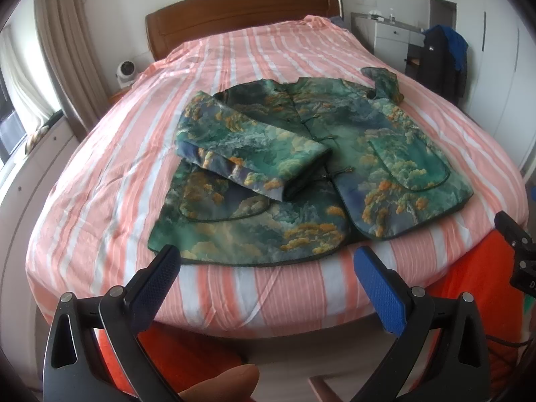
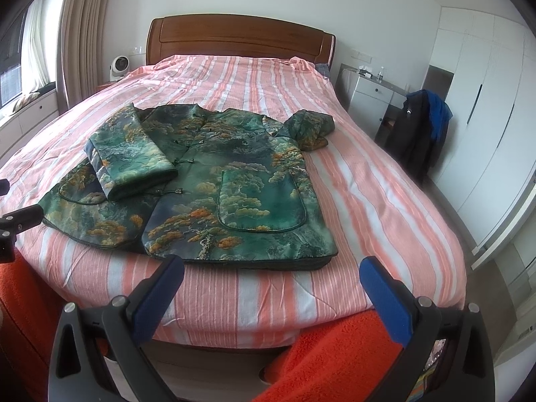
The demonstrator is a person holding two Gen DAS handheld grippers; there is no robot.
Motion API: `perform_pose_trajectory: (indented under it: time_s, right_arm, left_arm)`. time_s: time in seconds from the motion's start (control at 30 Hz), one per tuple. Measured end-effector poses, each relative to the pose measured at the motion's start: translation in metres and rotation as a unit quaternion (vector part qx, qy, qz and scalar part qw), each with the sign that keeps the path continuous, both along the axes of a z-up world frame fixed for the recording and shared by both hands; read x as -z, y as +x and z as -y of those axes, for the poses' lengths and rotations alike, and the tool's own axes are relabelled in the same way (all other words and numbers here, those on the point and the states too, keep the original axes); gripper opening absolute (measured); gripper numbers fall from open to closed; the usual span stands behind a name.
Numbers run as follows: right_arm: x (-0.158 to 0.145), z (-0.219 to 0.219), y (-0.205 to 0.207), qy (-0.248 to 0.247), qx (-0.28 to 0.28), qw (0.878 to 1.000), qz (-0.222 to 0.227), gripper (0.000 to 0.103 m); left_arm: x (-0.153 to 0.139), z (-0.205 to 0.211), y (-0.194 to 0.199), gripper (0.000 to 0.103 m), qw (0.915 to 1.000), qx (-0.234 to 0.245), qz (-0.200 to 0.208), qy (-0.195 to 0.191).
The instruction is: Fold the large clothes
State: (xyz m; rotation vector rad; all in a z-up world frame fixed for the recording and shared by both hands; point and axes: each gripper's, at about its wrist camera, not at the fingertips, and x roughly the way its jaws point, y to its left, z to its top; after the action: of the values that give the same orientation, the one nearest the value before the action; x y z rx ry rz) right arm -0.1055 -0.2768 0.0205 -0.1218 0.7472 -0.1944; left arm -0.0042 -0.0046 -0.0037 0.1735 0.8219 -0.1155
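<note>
A green jacket with a tree-and-cloud print (image 1: 385, 154) lies front up on the bed, hem toward me; it also shows in the right wrist view (image 2: 241, 181). Its left sleeve (image 1: 248, 154) is folded across the front (image 2: 130, 154). Its right sleeve (image 1: 385, 82) lies bunched by the shoulder (image 2: 308, 127). My left gripper (image 1: 264, 268) is open and empty, just in front of the hem. My right gripper (image 2: 271, 274) is open and empty, also just short of the hem. The right gripper's edge shows in the left wrist view (image 1: 516, 244), and the left gripper's in the right wrist view (image 2: 16, 224).
The bed has a pink-and-white striped sheet (image 2: 368, 184) and a wooden headboard (image 2: 241, 35). An orange blanket (image 2: 335, 351) hangs below the foot of the bed. A small fan (image 2: 119, 65) stands at the left. A white nightstand (image 2: 372, 93) and a chair with dark clothes (image 2: 418, 127) stand at the right.
</note>
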Motion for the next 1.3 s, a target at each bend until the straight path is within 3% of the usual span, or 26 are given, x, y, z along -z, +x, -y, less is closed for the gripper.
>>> perform_pose_trajectory:
  time_s: [1.3]
  right_arm:
    - [-0.002,0.0,0.011,-0.004,0.001,1.0,-0.001,0.103]
  left_arm:
    - [0.023,-0.02,0.025,0.103,0.9971,-0.053,-0.053,0.015]
